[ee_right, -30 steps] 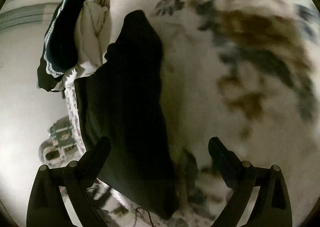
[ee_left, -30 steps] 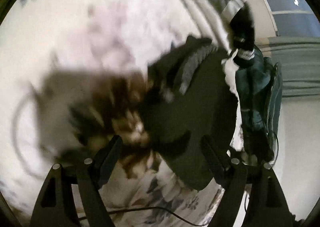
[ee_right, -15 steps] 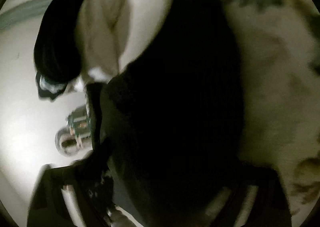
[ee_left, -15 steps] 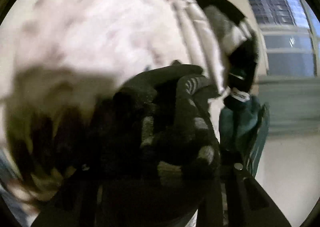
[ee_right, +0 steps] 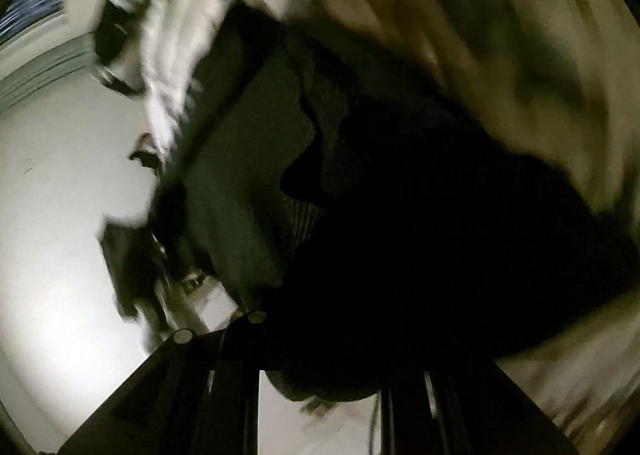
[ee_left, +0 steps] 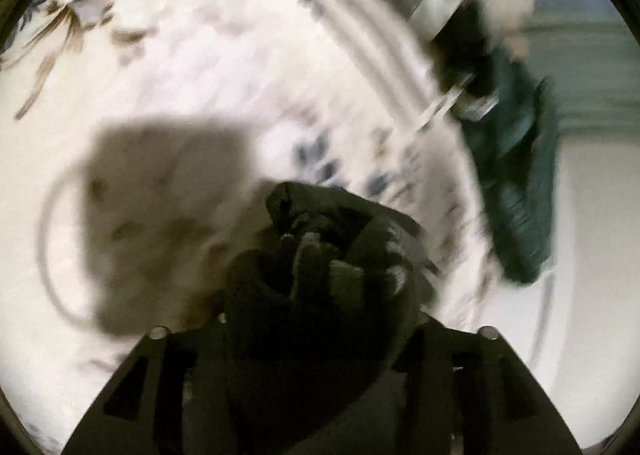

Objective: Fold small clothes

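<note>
Both claws now grip the dark garment (ee_left: 320,279): the left claw (ee_left: 316,319) is clenched on a bunched, ribbed fold, and the right claw (ee_right: 320,339), open a second ago, has closed on another edge (ee_right: 420,235). By my reading the cloth has been lifted off the floral bedsheet (ee_left: 200,75) to start a fold. Soft knit, limp and crumpled; other clothes (ee_left: 516,183) hang at the bed's edge.

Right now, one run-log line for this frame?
phase: lifting | left gripper: shut on dark garment | right gripper: shut on dark garment | surface: floral bedspread | blur: heavy
</note>
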